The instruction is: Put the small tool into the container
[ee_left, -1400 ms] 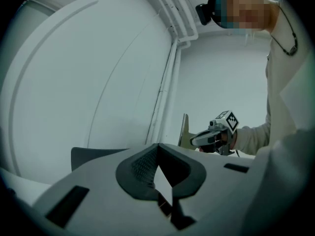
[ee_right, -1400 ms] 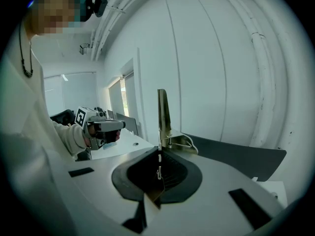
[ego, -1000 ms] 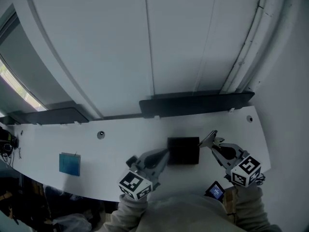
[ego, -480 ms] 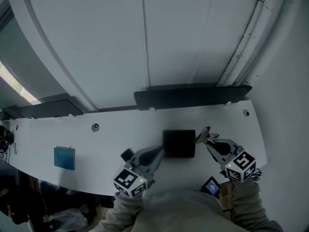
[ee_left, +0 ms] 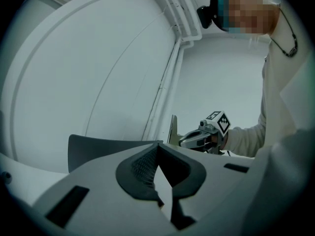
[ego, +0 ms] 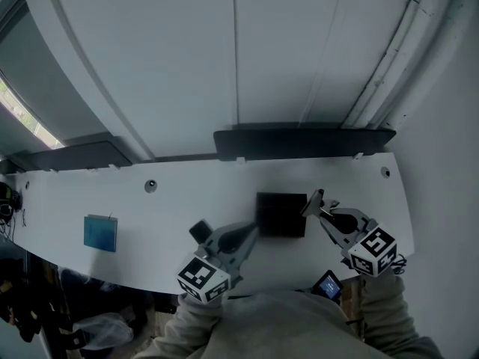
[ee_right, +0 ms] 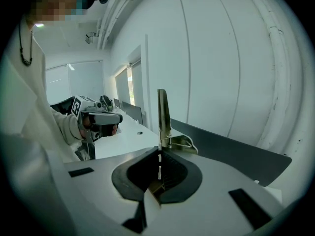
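Note:
A black box-shaped container sits on the white table. My right gripper is shut on a small flat metal tool and holds it just off the container's right edge. In the right gripper view the tool stands upright out of the closed jaws. My left gripper is shut and empty, with its tip at the container's lower left corner. In the left gripper view the pads meet in front of the container's dark wall, and the right gripper with the tool shows beyond.
A blue flat object lies far left on the table. Long black panels run along the table's back edge under a white wall. A phone shows near the person's right sleeve. A small round fitting sits in the tabletop.
The right gripper with the tool has edged slightly closer to the container's right edge. The left gripper stays by the container's left corner. The head view has shifted a little.

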A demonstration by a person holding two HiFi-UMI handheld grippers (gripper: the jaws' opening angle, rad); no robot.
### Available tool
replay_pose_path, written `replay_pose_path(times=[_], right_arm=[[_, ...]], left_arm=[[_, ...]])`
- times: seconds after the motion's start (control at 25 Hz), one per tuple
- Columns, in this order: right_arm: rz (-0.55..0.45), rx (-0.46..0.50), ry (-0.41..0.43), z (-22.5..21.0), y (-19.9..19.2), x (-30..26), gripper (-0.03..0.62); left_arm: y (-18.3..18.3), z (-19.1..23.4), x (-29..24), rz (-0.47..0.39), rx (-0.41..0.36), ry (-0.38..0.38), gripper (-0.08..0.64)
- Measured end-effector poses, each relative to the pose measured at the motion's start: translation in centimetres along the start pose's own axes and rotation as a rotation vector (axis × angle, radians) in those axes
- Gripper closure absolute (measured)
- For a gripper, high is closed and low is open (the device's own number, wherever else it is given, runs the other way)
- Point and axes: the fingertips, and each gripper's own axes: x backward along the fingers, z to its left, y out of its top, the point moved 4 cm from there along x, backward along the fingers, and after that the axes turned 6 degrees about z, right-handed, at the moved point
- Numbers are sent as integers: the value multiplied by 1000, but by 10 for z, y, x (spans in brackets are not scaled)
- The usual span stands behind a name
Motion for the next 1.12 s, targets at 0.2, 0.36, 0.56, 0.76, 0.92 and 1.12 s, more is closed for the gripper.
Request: replay_pose_path(times=[0.2, 0.36, 0.56, 0.76, 0.92, 1.12], right_arm=[[33, 15, 3, 2, -5, -7, 571], [80, 48, 3, 3, -12, -17, 571], [129, 100, -5, 1, -14, -27, 571], [117, 76, 24, -4, -9, -35, 571], [140, 98, 30, -9, -10, -44, 571], [179, 122, 35, -15, -14, -56, 571]], left_arm=[[-7, -2, 9, -7, 13, 7, 565], [-13, -2, 16, -12, 26, 15, 565], [-20, -3, 24, 1, 39, 27, 565], [-24, 3, 37, -14, 60, 60, 565], [-24, 4, 42, -18, 64, 74, 565], [-26, 8, 48, -18, 66, 96, 565]])
